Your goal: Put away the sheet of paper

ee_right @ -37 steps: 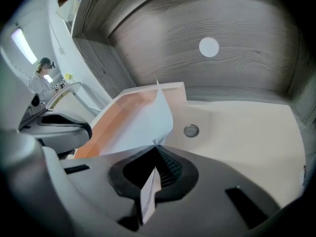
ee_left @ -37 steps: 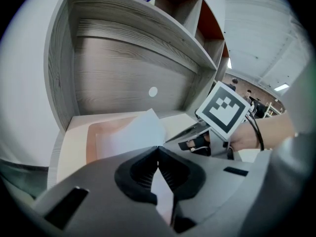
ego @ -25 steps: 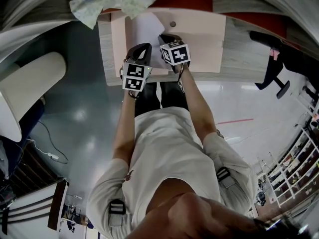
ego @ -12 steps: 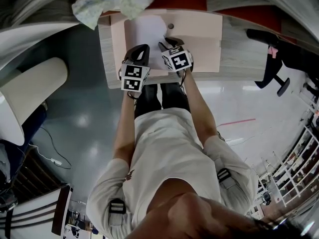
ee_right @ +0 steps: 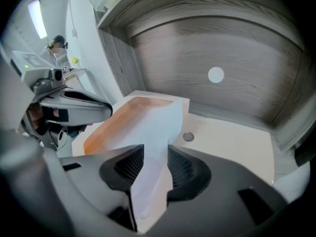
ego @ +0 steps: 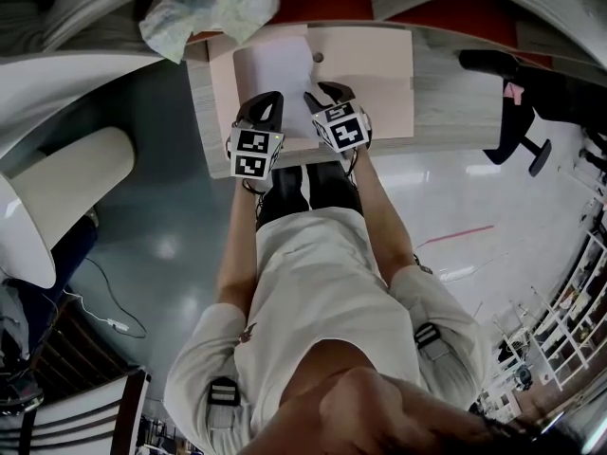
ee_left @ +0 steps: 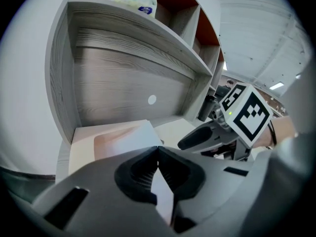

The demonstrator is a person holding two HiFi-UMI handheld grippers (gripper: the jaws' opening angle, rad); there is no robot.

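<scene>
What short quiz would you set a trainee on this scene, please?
1. True or false: the sheet of paper is crumpled into a ball.
2. Which is shut on the sheet, the left gripper or the right gripper?
3. Fill in: the sheet lies on a pale ____ folder.

Key
1. False: it lies nearly flat.
2. The left gripper. The right gripper's jaws are opening, with the sheet between them but not pressed.
3. Pink.
</scene>
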